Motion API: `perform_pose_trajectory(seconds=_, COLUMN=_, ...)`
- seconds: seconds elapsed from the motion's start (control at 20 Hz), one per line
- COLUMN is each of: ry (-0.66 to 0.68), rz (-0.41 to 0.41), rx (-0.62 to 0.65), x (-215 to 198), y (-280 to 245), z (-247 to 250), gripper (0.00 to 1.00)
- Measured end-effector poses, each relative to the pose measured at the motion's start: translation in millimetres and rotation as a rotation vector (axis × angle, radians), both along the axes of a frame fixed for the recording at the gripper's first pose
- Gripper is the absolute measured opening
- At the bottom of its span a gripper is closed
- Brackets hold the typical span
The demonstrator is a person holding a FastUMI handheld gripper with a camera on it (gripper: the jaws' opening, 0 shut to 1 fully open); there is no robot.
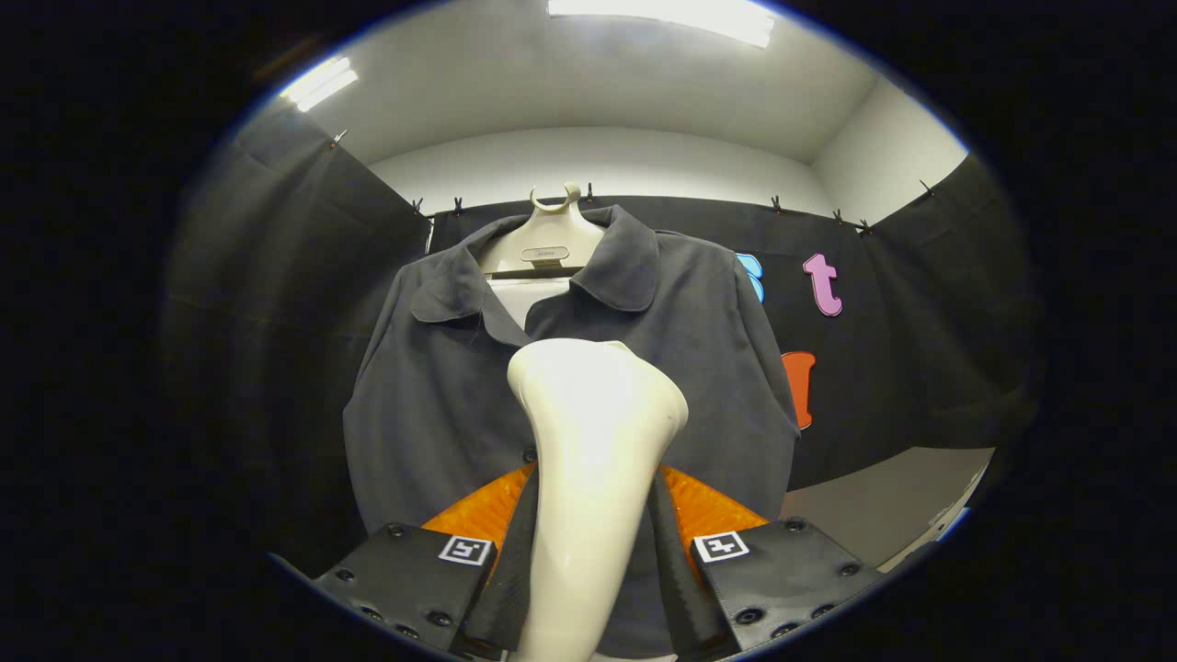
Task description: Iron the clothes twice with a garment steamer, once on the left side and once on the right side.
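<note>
A: What did the gripper (588, 561) have?

B: The cream-white, smooth plastic garment steamer (593, 450). Its narrow handle ran up between the two fingers (501, 588), which pinched it from either side; the wider rounded head stood above and ahead of them.

A: Full contact on both sides?

B: Both fingers lay against the handle, so far as the fisheye bend let me judge.

A: And the clothes?

B: A dark grey collared button-front shirt (441, 395) hung straight ahead, beyond the steamer head, on a cream plastic hanger form (547, 239) with a hook on top. The collar was spread open. The steamer head covered the middle of the shirt front, over the button line; one button (529, 454) showed just left of the handle. Whether the head touched the cloth, I could not tell.

A: Surroundings?

B: Black cloth wall (919, 349) behind the shirt, clipped along its upper edge; white ceiling with bright strip lights (662, 14) above.
</note>
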State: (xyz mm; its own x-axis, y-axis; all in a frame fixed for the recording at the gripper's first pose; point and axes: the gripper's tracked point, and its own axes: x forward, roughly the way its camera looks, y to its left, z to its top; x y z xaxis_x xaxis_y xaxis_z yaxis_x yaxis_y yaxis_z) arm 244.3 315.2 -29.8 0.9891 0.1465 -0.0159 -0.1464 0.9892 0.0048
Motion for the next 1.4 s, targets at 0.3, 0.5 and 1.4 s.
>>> perform_pose_trajectory(seconds=0.3, ry=-0.007, rz=-0.009, rx=-0.021, x=23.5, y=5.4, z=-5.5, gripper=0.65)
perform_pose_trajectory(seconds=0.5, ry=0.012, rz=-0.024, rx=-0.033, x=34.9, y=3.8, z=-18.1, gripper=0.65)
perform_pose_trajectory(seconds=1.4, ry=0.094, rz=-0.084, rx=-0.062, x=20.2, y=-13.6, z=-73.3, gripper=0.65)
